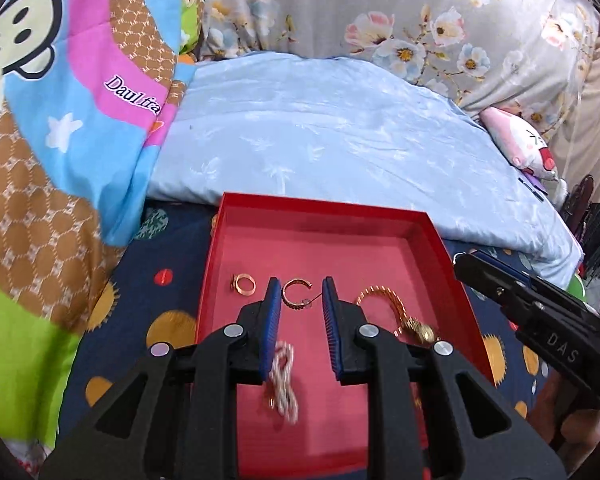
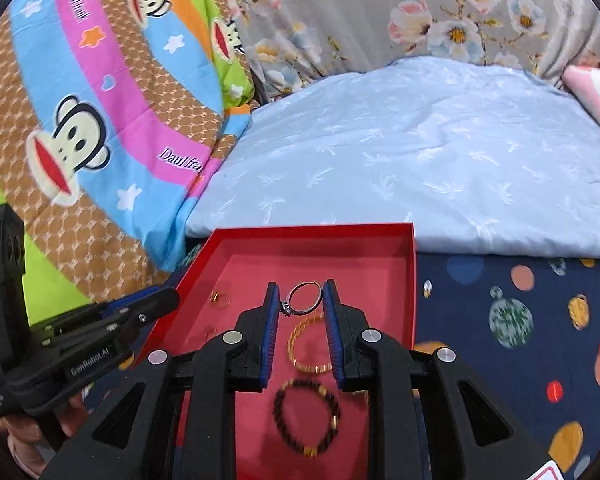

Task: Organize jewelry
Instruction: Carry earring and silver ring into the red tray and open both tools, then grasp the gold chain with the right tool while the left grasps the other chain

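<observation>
A red tray [image 1: 224,236] lies on the bed. My left gripper [image 1: 300,294] hovers over it with jaws apart; a gold hoop earring [image 1: 294,293] sits between the fingertips, its post touching the right pad. A gold ring [image 1: 244,284], a gold chain [image 1: 396,308] and a white twisted bracelet [image 1: 284,384] lie in the tray. My right gripper [image 2: 302,298] is over the same tray [image 2: 414,280], shut on a silver ring [image 2: 305,298] held between the pads. Below lie a gold bangle [image 2: 306,344] and a dark bead bracelet [image 2: 306,416].
A light blue pillow [image 1: 340,136] lies behind the tray. A cartoon monkey quilt [image 1: 60,120] is piled at the left. A pink plush toy [image 1: 516,140] lies at the right. The tray rests on a navy planet-print sheet [image 2: 520,320].
</observation>
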